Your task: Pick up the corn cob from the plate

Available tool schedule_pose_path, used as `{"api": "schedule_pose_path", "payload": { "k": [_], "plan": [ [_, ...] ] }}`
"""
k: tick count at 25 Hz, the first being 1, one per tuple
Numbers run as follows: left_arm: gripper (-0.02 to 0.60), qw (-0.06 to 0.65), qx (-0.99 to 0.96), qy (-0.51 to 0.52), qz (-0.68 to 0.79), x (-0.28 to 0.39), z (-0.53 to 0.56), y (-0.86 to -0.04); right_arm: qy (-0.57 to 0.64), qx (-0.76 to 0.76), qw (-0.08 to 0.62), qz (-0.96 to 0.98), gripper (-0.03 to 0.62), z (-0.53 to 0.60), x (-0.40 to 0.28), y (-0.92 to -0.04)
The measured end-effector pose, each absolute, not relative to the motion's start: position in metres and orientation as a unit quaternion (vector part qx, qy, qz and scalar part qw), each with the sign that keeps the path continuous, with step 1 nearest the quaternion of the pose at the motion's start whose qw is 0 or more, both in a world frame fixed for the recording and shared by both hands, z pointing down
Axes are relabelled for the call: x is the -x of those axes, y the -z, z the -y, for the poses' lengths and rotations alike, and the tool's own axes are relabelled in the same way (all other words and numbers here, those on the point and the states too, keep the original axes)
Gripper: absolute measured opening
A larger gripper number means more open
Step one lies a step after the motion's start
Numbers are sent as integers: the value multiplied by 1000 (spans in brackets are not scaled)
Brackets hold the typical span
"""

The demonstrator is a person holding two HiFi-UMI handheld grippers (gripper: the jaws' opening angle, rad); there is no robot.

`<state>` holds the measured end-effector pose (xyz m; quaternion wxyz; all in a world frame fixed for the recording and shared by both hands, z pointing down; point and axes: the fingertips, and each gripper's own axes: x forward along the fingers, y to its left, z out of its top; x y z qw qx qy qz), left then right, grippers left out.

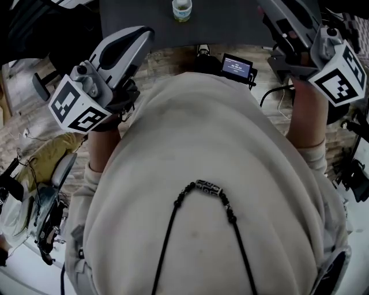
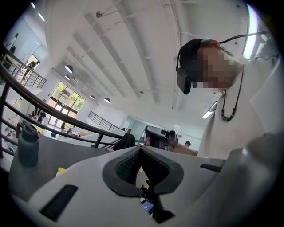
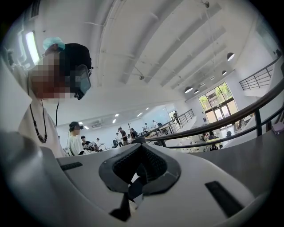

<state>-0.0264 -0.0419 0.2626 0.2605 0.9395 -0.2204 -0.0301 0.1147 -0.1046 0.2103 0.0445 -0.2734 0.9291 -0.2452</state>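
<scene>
Left gripper point(image 1: 144, 34): held level in front of the chest, tip reaching over the near edge of the counter point(image 1: 230, 26). Marker cube point(image 1: 78, 105) sits at the rear, facing the head camera.
Left gripper state point(image 2: 141, 153): jaws pressed together, pads meeting along one line, nothing between them.
Left forearm point(image 1: 102, 151): raised from the elbow, close beside the torso, hand wrapped under the gripper body.
Right gripper point(image 1: 270, 11): held level, tip also over the counter's near edge, well apart from the left gripper.
Right gripper state point(image 3: 142, 153): jaws pressed together, nothing gripped.
Right forearm point(image 1: 305, 124): upright along the torso's right side, cuff of the pale sweatshirt point(image 1: 207, 144) at the wrist.
Bottle point(image 1: 181, 10): upright on the counter, back from the near edge, between the two gripper tips.
Dark flask point(image 2: 27, 144): upright at the counter's left end in the left gripper view.
Corn cob: cannot be located. A small yellow patch point(image 2: 60, 170) shows on the counter just past the left gripper's shell, too small to identify.
</scene>
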Motion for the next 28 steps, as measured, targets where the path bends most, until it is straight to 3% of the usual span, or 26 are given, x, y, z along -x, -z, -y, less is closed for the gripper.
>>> {"api": "schedule_pose_path", "payload": {
  "k": [28],
  "plan": [
    [0,257,-940,38,221,25,39,-249,236,257,28,-937,15,104,-106,-202]
  ]
}}
